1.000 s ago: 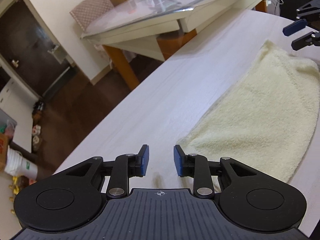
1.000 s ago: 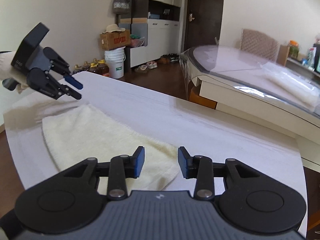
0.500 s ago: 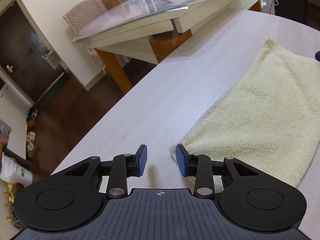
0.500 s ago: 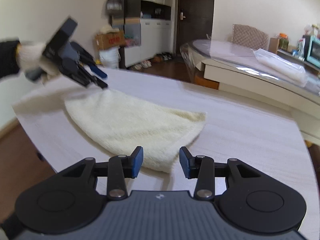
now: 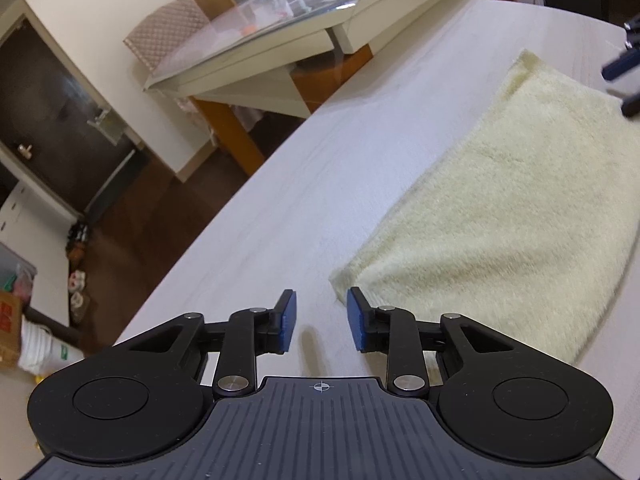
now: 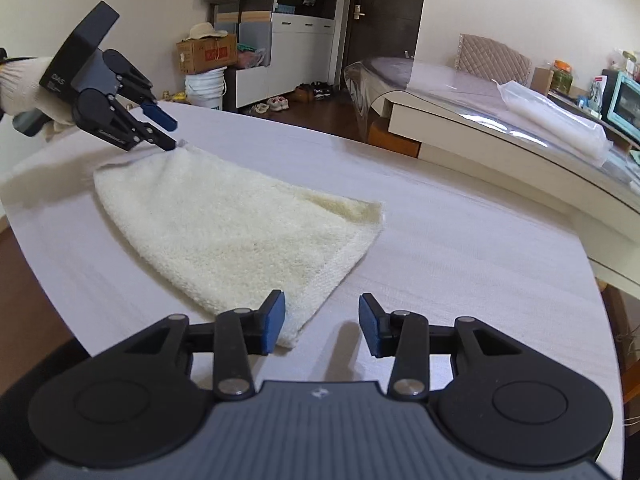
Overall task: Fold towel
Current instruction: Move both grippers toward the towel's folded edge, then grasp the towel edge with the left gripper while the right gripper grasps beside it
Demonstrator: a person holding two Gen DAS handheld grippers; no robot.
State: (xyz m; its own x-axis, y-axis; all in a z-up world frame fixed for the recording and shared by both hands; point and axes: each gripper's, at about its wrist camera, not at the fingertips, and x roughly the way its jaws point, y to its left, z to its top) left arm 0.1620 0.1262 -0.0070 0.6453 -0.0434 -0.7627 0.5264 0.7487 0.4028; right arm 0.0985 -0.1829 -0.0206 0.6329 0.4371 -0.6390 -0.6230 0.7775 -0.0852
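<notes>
The towel point(image 6: 224, 224) lies flat on the pale wood-grain desk point(image 6: 460, 248). It is cream-coloured with a looped pile, and a hemmed edge shows along the side nearest the right wrist camera. In the left wrist view the towel point(image 5: 500, 216) occupies the right part of the desk point(image 5: 320, 168).

Left hand-held gripper point(image 5: 321, 318): fingers apart, nothing between the blue pads point(image 5: 289, 320). The right-side pad sits just beside one corner of the towel; contact cannot be confirmed from this view. In the right wrist view the same left hand-held gripper point(image 6: 166, 132) is angled down at the far corner of the towel, with its lower fingertip at the cloth edge and the upper finger raised clear of it. A white-gloved hand point(image 6: 28, 88) holds it.

Right hand-held gripper point(image 6: 322, 326): fingers apart, nothing clamped. The left-side pad point(image 6: 274, 322) stands at the near corner of the towel, in front of the cloth; the other pad is over bare desk surface, apart from the towel. In the left wrist view only the dark tips of the right hand-held gripper point(image 5: 624, 80) appear at the frame edge, above the far end of the towel.

Background: a glass-topped table point(image 6: 500, 120) stands beyond the desk, with a quilted chair point(image 6: 494, 58) behind it. A white bucket point(image 6: 206, 90) and a cardboard box point(image 6: 206, 54) stand near the far wall.
</notes>
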